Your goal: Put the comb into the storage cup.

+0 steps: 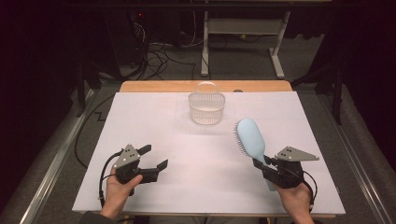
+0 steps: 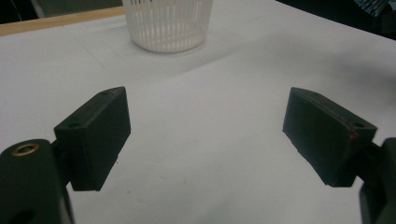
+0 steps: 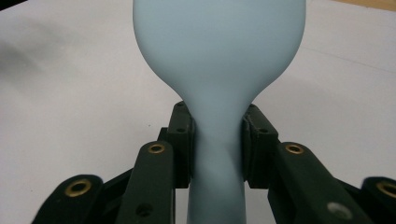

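The right gripper (image 1: 265,164) is clamping the neck of a pale blue plastic hairbrush with an oval paddle head (image 1: 251,136), its two black jaws pressing on either side of the handle just below where the head flares out, as the right gripper view is showing (image 3: 219,154). In the high view the brush is sitting at about four o'clock on the white sheet covering the table (image 1: 154,126), its head pointing toward eleven o'clock and its bristles (image 1: 239,140) facing the left side. It appears to be lifted slightly off the sheet, though this cannot be told for sure. The left gripper (image 1: 157,158) is hovering at about seven o'clock with its jaws standing wide apart and nothing between them, looking toward the small white slatted plastic basket with a hoop handle (image 1: 207,107) at twelve o'clock, also seen in the left gripper view (image 2: 168,23). The brush is probably light and stiff, a hard moulded shell that is not going to bend under the jaws, but its smooth rounded surface is looking slippery, so the head could swing or twist if the grip is loosening. The narrow neck seems the right place to be holding it, since the flare above is stopping it from sliding out backward, and the bristle side is best left untouched. The basket is probably light as well and likely to be skidding if nudged.
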{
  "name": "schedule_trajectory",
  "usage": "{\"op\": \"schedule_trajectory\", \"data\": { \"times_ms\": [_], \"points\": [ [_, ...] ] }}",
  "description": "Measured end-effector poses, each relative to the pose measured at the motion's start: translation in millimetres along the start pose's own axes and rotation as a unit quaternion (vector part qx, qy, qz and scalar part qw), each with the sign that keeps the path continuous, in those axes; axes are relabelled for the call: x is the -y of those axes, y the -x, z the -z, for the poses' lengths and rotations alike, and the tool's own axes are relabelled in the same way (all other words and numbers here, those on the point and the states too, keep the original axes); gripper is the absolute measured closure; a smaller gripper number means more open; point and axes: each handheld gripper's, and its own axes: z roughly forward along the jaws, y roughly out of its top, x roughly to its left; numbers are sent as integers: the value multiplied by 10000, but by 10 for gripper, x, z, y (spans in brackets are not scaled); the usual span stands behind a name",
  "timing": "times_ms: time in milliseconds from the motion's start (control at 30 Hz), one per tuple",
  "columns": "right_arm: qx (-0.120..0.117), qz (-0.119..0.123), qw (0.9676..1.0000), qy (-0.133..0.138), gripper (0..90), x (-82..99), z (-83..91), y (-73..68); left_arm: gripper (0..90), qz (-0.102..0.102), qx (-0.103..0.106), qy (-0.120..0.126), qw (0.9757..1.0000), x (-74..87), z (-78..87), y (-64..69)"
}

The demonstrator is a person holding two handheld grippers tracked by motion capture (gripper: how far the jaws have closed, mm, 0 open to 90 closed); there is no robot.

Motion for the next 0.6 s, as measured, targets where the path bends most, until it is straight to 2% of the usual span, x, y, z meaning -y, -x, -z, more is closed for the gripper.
{"op": "schedule_trajectory", "data": {
  "times_ms": [367, 600],
  "points": [
    [-34, 52, 10000, 17, 704, -5, -16, -40, 157, -47, 179, -14, 9998, -102, -131, 82],
    [-42, 77, 10000, -4, 705, -6, -31, -58, 156, -122, 371, -59, 9992, -160, -286, 158]
  ]
}}
